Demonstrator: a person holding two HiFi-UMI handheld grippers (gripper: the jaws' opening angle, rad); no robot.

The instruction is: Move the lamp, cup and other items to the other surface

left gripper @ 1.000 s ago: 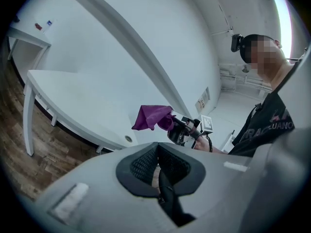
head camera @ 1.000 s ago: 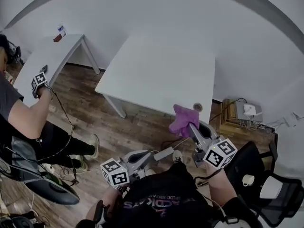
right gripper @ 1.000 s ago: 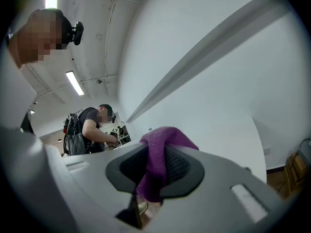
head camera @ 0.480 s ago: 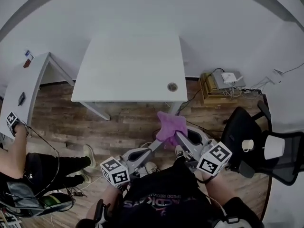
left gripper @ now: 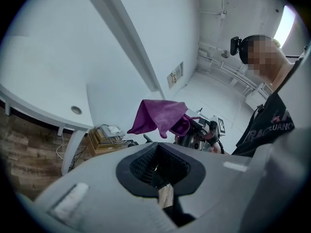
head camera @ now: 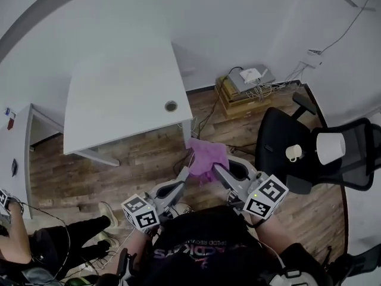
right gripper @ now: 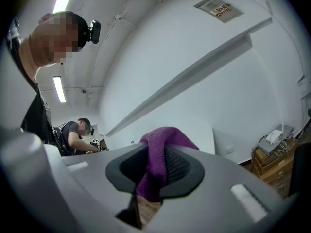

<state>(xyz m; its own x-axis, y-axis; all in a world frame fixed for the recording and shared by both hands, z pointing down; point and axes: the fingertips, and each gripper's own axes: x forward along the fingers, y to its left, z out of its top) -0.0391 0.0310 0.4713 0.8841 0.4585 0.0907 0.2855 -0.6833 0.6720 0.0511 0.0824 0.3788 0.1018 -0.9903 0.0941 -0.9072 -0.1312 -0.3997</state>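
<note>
My right gripper (head camera: 213,167) is shut on a purple cloth (head camera: 205,157), which drapes over its fingers above the wood floor. In the right gripper view the cloth (right gripper: 160,147) is pinched between the dark pads (right gripper: 182,166). Close on its left, my left gripper (head camera: 186,174) looks shut with nothing in it; its own view shows the pads (left gripper: 141,164) together and the cloth (left gripper: 160,115) hanging beyond them. A white cup (head camera: 293,153) and a white lamp (head camera: 330,146) rest on the black chair (head camera: 277,133) at the right. The white table (head camera: 119,94) stands at the upper left.
The table has a round cable hole (head camera: 171,106) near its corner. A stack of boxes with a white device and cables (head camera: 245,83) sits by the wall. Another person (head camera: 24,246) sits at the lower left beside a second white table (head camera: 13,159).
The view has swung right: the table slid left and the chair with the cup and lamp came closer in. Both grippers moved along with it, the right one still holding the cloth.
</note>
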